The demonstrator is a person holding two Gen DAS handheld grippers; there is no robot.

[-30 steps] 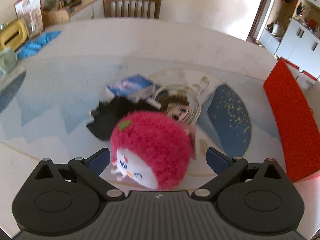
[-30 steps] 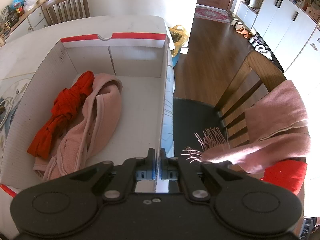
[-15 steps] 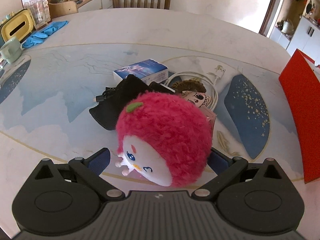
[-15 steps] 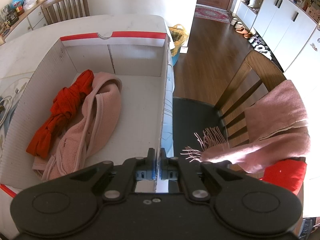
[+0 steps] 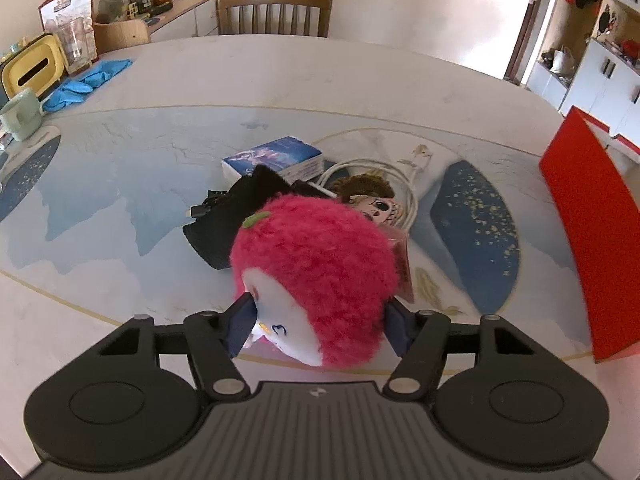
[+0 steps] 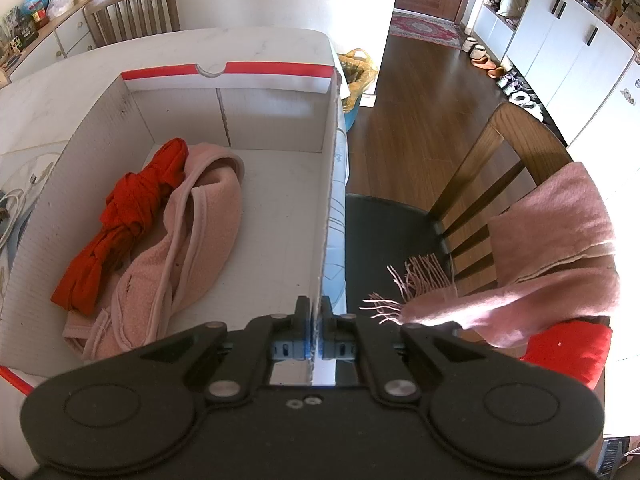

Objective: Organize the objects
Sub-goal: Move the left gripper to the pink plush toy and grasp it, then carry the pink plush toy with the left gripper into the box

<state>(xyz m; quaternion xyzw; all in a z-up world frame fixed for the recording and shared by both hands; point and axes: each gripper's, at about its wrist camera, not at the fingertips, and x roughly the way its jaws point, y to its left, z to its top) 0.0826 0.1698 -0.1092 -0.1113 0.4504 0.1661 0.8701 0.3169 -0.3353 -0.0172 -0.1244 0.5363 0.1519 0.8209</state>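
The left gripper [image 5: 318, 322] closes its jaws around a fuzzy red plush toy [image 5: 316, 280], pads touching its sides, at the near edge of the table [image 5: 280, 80]. The right gripper [image 6: 315, 322] pinches the right wall of the cardboard box [image 6: 326, 208], fingers pressed together.
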